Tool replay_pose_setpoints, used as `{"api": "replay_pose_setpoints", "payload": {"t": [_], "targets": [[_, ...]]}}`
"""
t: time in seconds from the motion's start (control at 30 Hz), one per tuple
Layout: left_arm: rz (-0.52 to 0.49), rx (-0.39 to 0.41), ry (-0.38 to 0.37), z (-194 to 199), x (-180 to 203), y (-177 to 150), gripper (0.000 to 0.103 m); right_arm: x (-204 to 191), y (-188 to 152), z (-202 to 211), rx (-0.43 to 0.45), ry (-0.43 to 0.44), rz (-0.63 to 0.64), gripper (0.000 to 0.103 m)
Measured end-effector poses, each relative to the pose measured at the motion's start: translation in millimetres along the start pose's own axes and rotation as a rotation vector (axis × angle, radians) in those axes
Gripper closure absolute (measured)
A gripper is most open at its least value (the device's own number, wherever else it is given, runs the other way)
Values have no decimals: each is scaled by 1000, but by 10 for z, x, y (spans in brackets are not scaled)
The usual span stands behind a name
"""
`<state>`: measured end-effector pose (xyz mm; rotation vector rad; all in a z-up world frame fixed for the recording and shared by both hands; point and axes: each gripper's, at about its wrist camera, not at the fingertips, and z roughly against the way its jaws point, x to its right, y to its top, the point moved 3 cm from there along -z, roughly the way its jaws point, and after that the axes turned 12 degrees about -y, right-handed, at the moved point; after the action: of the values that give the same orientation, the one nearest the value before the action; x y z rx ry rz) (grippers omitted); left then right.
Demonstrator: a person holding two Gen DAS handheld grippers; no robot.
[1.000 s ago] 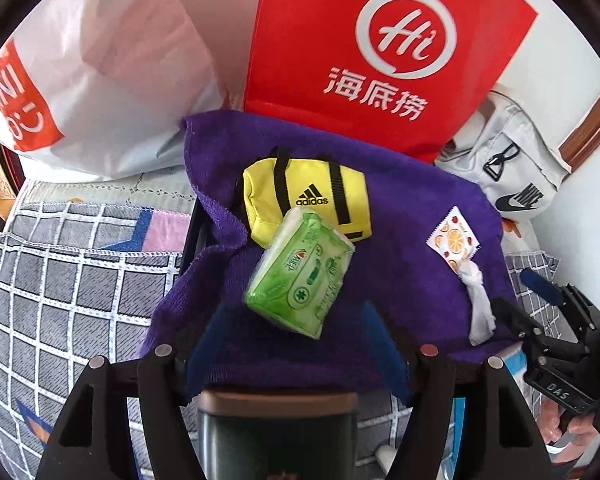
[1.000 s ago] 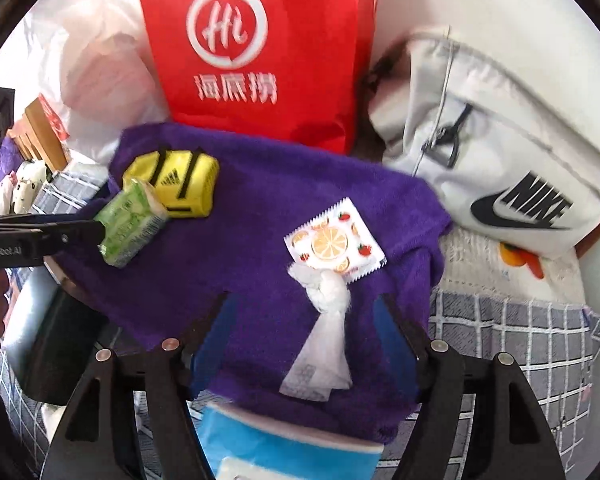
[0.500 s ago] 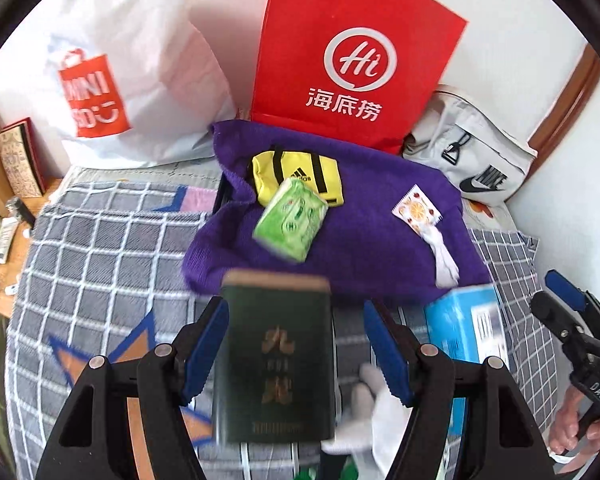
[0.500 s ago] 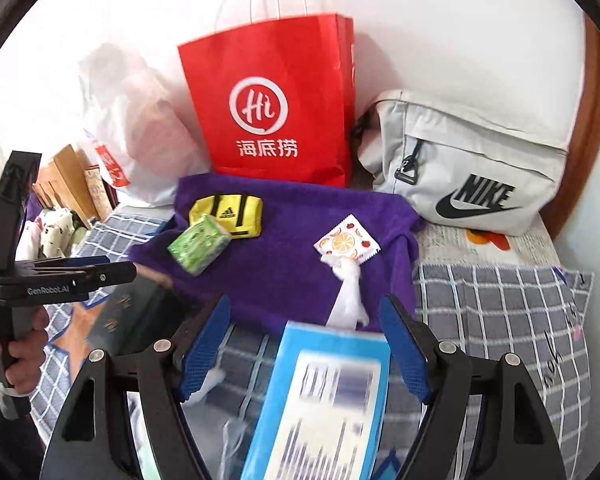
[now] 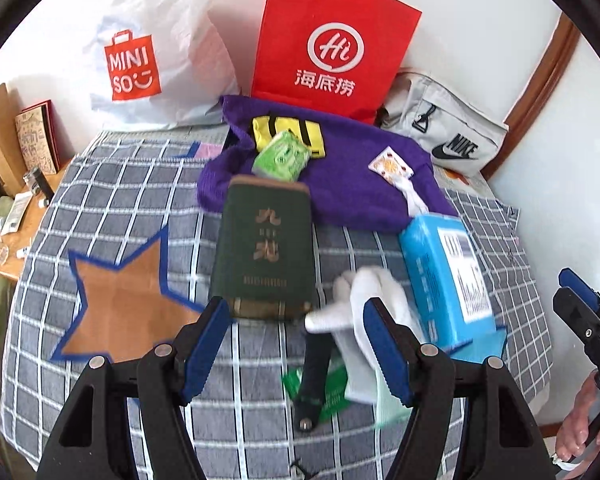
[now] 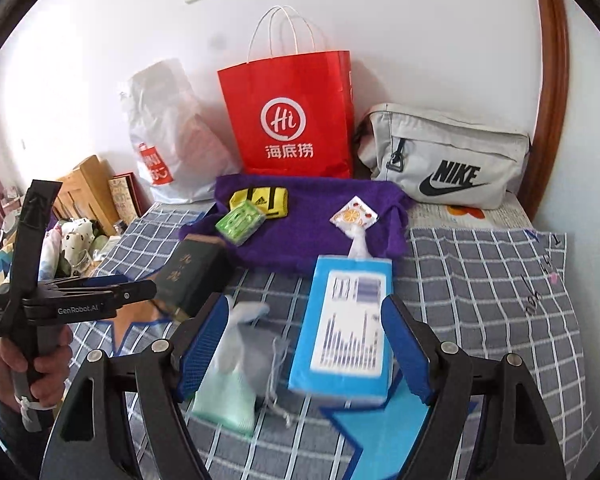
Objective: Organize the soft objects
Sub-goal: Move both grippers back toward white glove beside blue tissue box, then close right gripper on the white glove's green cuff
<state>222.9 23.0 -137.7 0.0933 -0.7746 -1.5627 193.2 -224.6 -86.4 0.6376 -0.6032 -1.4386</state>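
- The white glove (image 5: 364, 300) lies crumpled on the bed (image 5: 112, 216), just ahead of the left tool (image 5: 296, 316), partly behind its right finger; that tool is spread wide with nothing between its fingers.
- A mint cloth (image 6: 224, 396) lies under the glove, beside the left finger of the right tool (image 6: 306, 340).
- The right tool is also wide open and empty; the blue box (image 6: 348, 320) lies on the bed between and beyond its fingers.
- A dark green box (image 5: 264, 248) lies straight ahead of the left tool, just past its fingertips.
- Farther ahead, a purple towel (image 5: 340, 196) carries a green pack (image 5: 282, 158), a yellow pouch (image 5: 288, 132) and an orange-print sachet (image 5: 390, 164).
- Beyond the towel stand a red bag (image 6: 292, 120), a white bag (image 5: 140, 52) and a grey Nike bag (image 6: 448, 160), against the wall.
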Motion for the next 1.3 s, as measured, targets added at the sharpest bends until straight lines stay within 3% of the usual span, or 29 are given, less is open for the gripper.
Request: {"api": "replay_pose_setpoints", "payload": {"t": [0.53, 0.9, 1.07, 1.17, 1.27, 1.3], "targets": [[2, -28, -18, 46, -82, -488, 35, -110, -537, 96, -52, 0, -24, 25], [59, -41, -25, -37, -396, -629, 35, -375, -737, -318, -131, 44, -8, 25], [77, -54, -36, -96, -501, -662, 35, -619, -760, -475, -120, 65, 49, 29], [74, -59, -39, -119, -518, -670, 35, -729, -754, -580, -123, 77, 77, 39], [72, -65, -46, -144, -523, -680, 35, -833, -736, -715, -121, 87, 96, 40], [71, -67, -47, -153, -520, -682, 35, -864, -734, -761, -121, 82, 104, 45]]}}
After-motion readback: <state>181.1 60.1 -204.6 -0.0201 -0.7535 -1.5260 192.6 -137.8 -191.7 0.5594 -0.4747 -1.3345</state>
